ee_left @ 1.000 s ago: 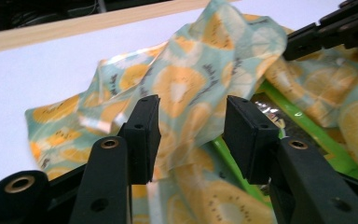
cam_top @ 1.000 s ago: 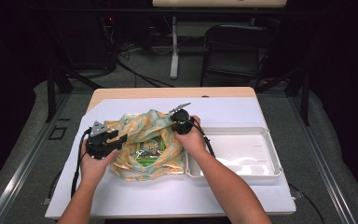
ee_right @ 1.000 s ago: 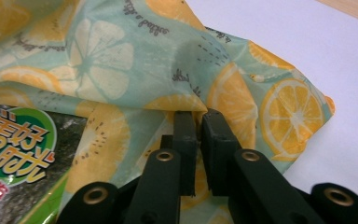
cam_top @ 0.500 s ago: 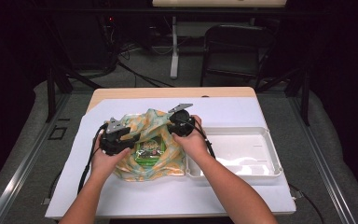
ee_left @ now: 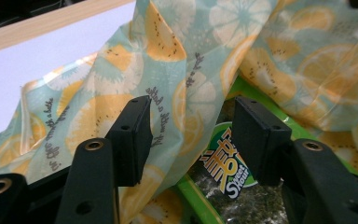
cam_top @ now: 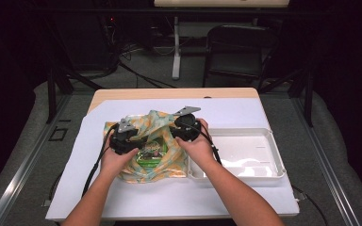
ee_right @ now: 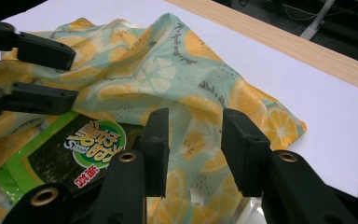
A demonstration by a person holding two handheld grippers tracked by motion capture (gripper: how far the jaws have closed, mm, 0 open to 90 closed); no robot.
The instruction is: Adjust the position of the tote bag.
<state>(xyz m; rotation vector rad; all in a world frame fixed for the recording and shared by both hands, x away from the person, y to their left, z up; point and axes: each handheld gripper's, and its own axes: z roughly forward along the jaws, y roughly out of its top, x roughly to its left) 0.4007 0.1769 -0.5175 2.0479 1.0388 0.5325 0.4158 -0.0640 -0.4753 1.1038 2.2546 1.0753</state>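
Citrus-printed cloth in pale green and orange lies rumpled on the white sheet that covers the table, just left of the white tray. Its folds are drawn back around a green snack packet, which sits in the middle of the cloth with its round label showing. The left gripper hangs at the packet's left edge; its jaws have just been opening and stand wide, a raised fold of cloth between them but not pinched. The right gripper hovers at the packet's right side, near the tray; its jaws have just been opening too, and nothing is clamped, with cloth lying below the gap.
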